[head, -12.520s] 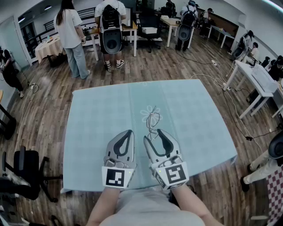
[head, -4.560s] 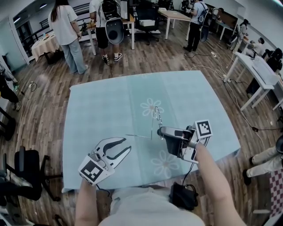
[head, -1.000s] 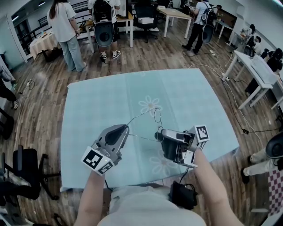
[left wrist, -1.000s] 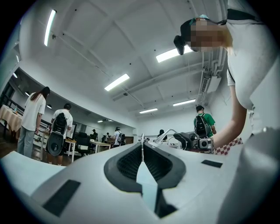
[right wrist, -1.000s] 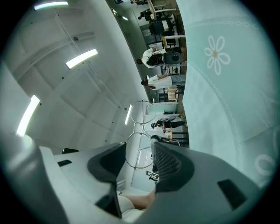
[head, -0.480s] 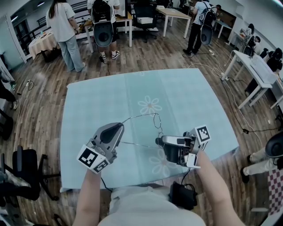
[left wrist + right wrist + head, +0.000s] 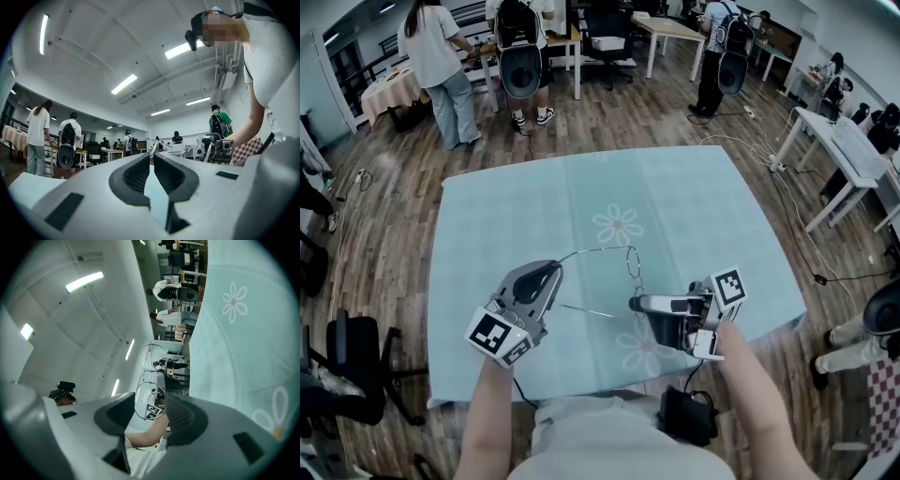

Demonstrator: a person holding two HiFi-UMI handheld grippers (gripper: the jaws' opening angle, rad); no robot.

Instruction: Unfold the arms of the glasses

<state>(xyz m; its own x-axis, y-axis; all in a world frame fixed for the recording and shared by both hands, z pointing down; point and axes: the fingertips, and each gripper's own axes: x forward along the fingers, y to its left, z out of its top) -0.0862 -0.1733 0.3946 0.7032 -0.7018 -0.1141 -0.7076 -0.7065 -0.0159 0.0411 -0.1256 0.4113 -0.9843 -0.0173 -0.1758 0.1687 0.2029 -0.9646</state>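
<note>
Over tablecloth [image 7: 506, 216], left gripper [image 7: 553, 270] and right gripper [image 7: 636, 302] jaws clamp glasses [image 7: 149, 399].

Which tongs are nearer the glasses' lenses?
Right. The right tongs grip the glasses right at the lenses, with one between their jaws. The left tongs pinch the far tip of an outstretched arm, away from the lenses.

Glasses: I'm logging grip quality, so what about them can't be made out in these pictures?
- Head view: hinges of the glasses are too thin to read; the right claw covers its contact spot.
- Left gripper view: the left claw hides all but a sliver of one arm.
</note>
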